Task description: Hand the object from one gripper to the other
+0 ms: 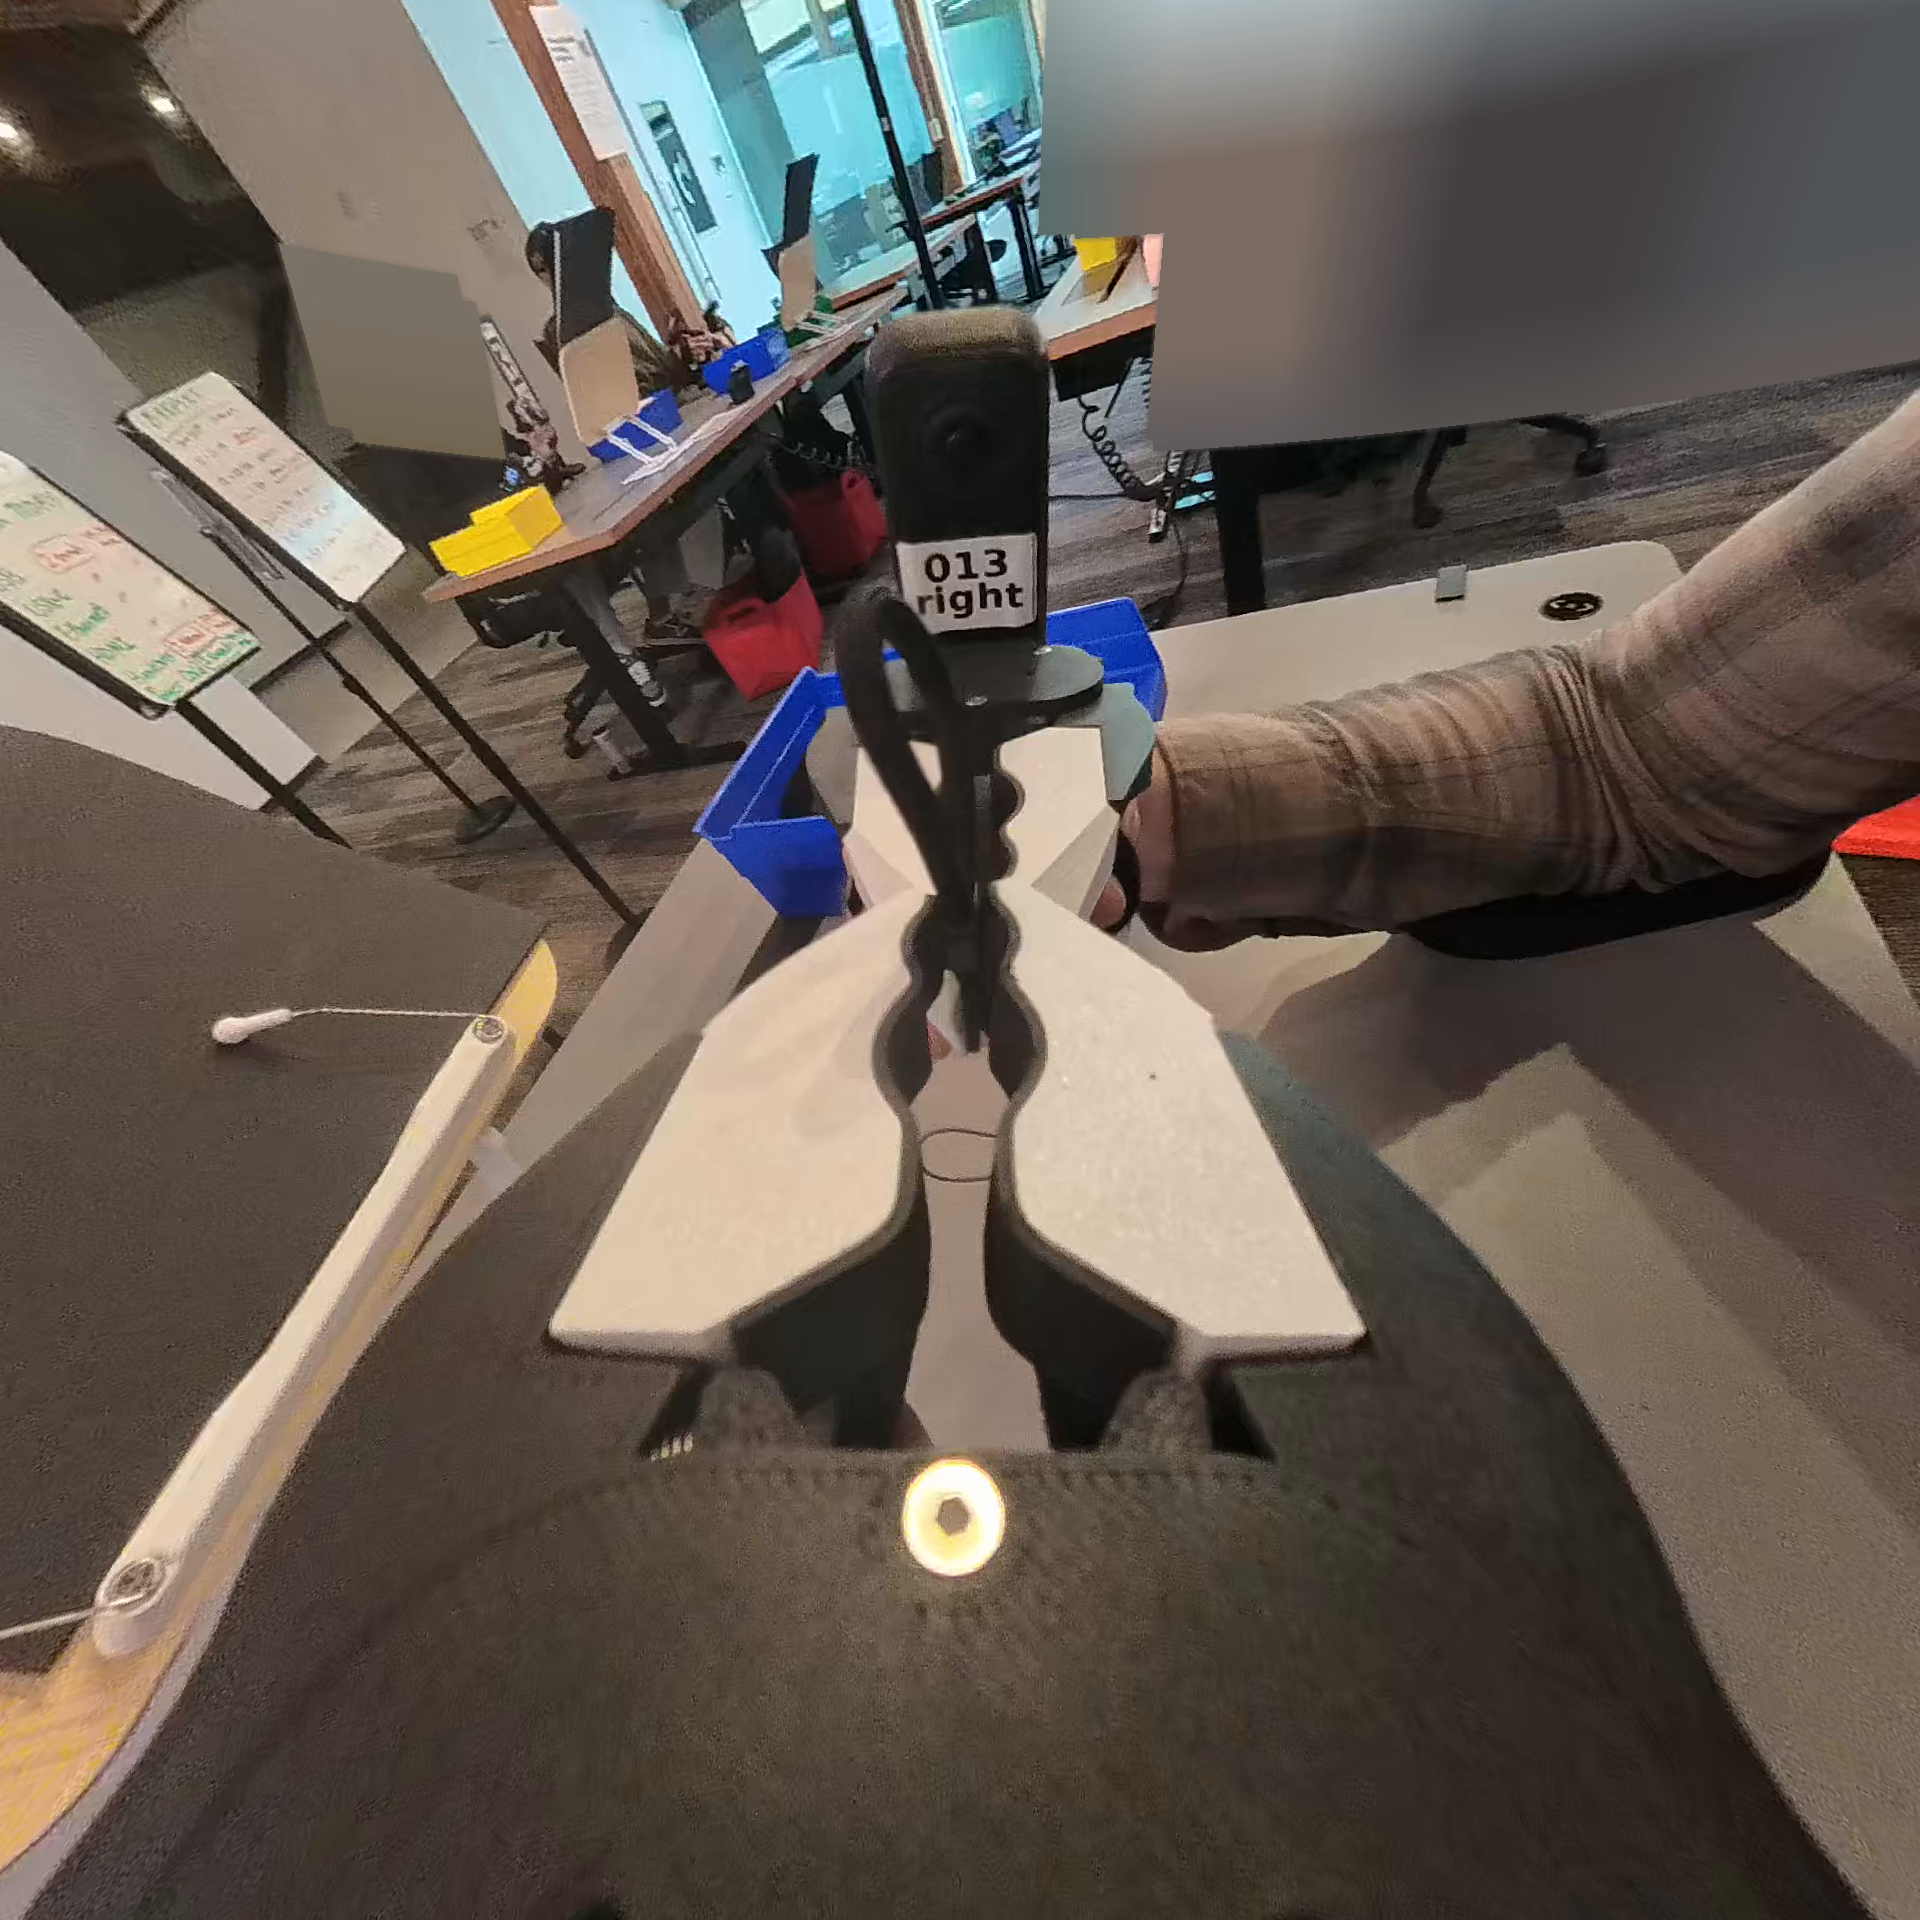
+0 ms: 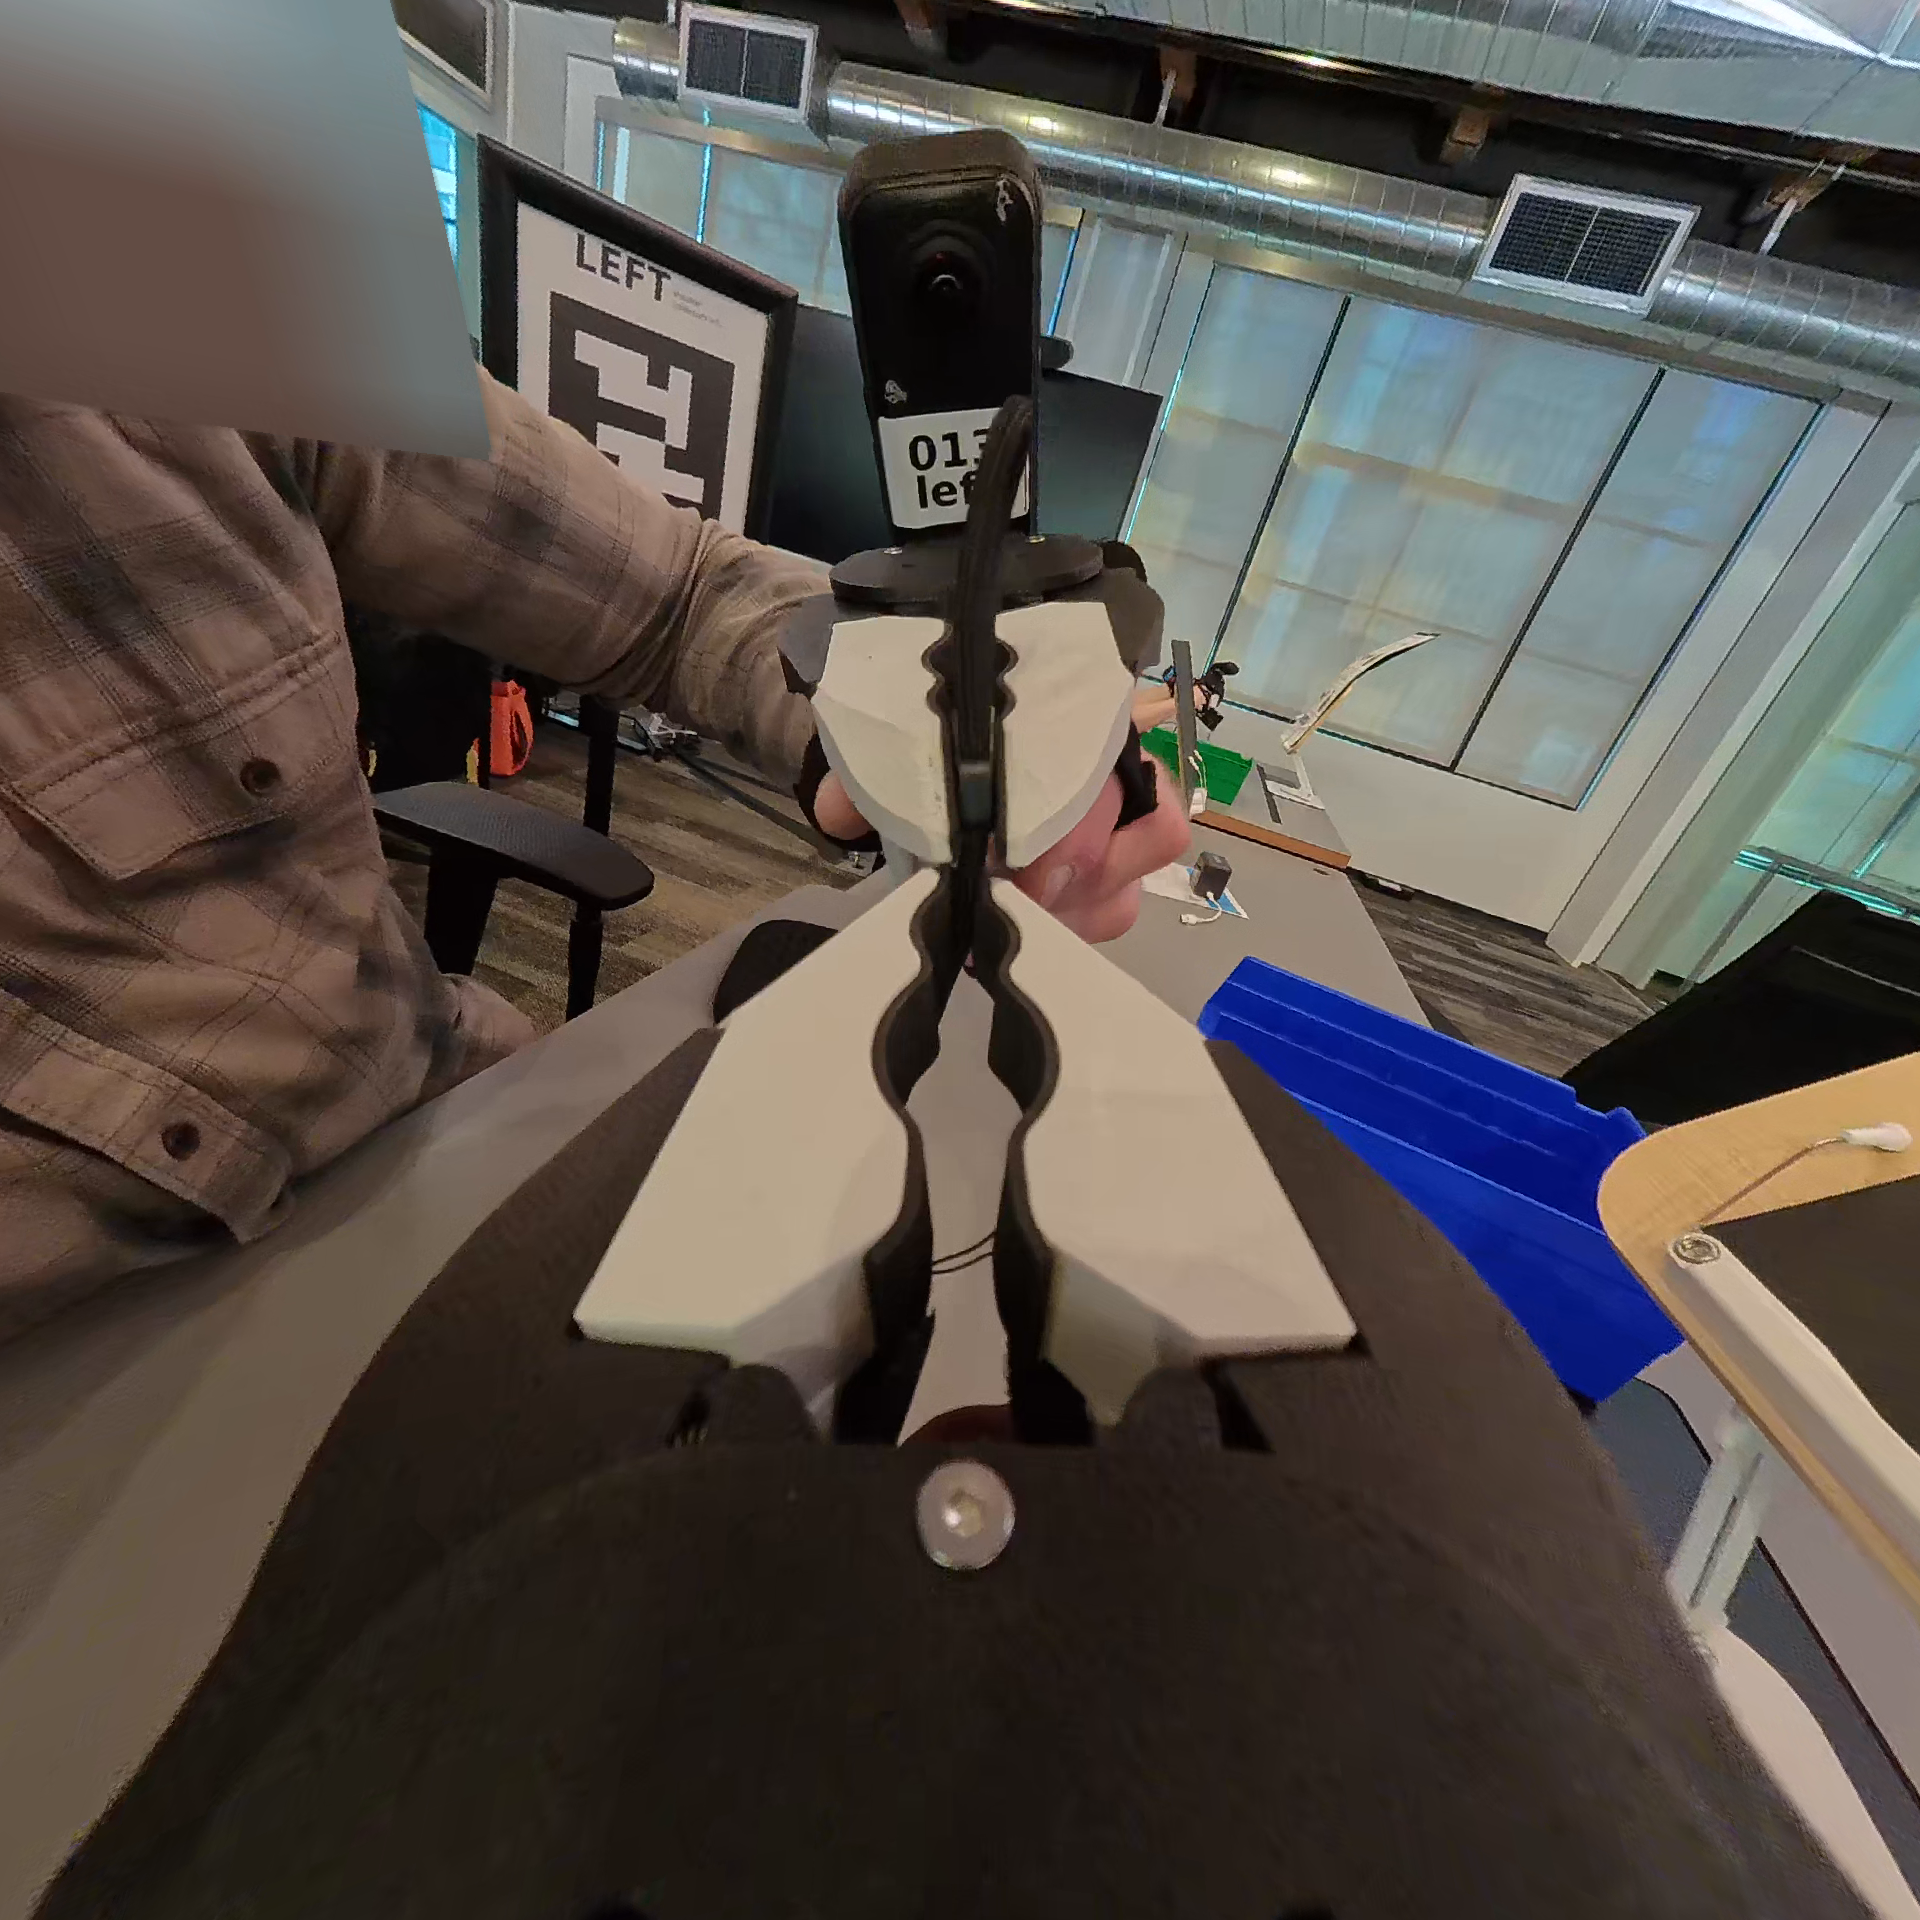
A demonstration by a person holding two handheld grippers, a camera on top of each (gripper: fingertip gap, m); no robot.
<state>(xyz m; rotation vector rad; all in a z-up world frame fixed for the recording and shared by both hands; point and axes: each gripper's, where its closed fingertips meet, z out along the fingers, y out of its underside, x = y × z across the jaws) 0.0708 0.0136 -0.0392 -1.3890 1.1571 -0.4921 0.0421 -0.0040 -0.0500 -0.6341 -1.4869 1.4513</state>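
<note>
A black cord loop (image 1: 883, 686) runs between the two grippers, which meet tip to tip above a grey table (image 1: 1455, 634). My left gripper (image 1: 961, 935) has its white fingers closed on the cord's lower end. My right gripper (image 1: 971, 873) faces it, held by a hand in a plaid sleeve (image 1: 1558, 769), and its fingers are also closed on the cord. In the right wrist view, my right gripper (image 2: 966, 904) pinches the cord (image 2: 987, 520), which rises through the closed fingers of the left gripper (image 2: 971, 847) and up past its camera.
A blue bin (image 1: 779, 821) stands on the table just behind the grippers; it also shows in the right wrist view (image 2: 1434, 1132). A black board with a wooden edge (image 1: 208, 1039) lies to the left. Whiteboards on stands (image 1: 281, 488) and desks stand farther back. Less than 4 cm separates the two grippers' tips.
</note>
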